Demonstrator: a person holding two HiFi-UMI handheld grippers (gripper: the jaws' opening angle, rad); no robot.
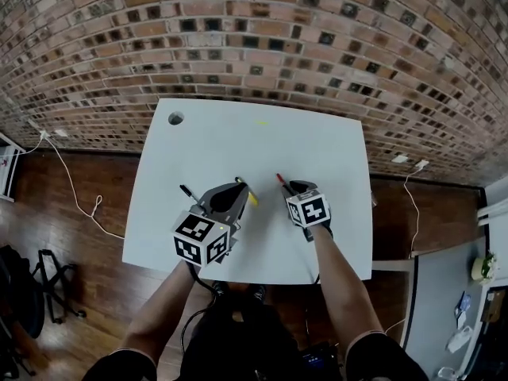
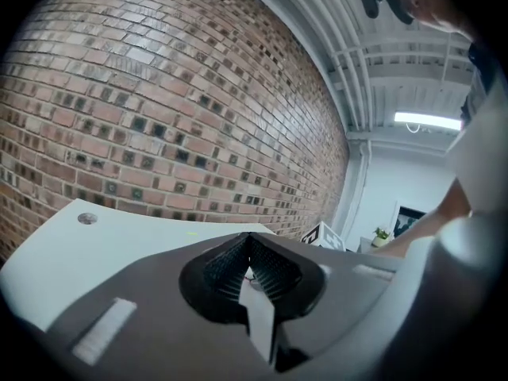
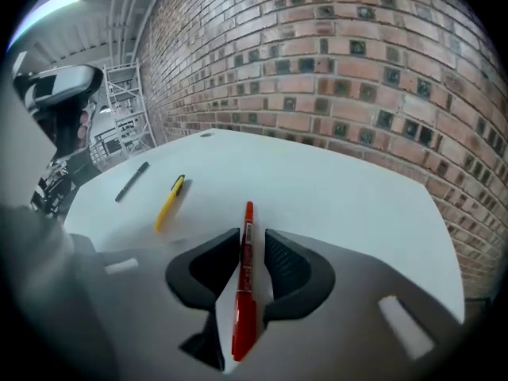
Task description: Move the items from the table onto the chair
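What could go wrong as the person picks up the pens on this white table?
The red marker pen lies lengthwise between the right gripper's parted jaws, so closing may grip it poorly and let it slide out. The left gripper is shut close to the yellow pen; it could nudge that pen across the white table.

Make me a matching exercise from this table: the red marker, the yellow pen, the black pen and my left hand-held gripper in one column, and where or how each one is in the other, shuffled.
1. red marker
2. yellow pen
3. black pen
4. left hand-held gripper

A. jaws together, nothing in them
B. leftmost pen on the table
C. between the parted jaws of the right hand-held gripper
D. lies between the other two pens

Pairs: 1-C, 2-D, 3-B, 4-A
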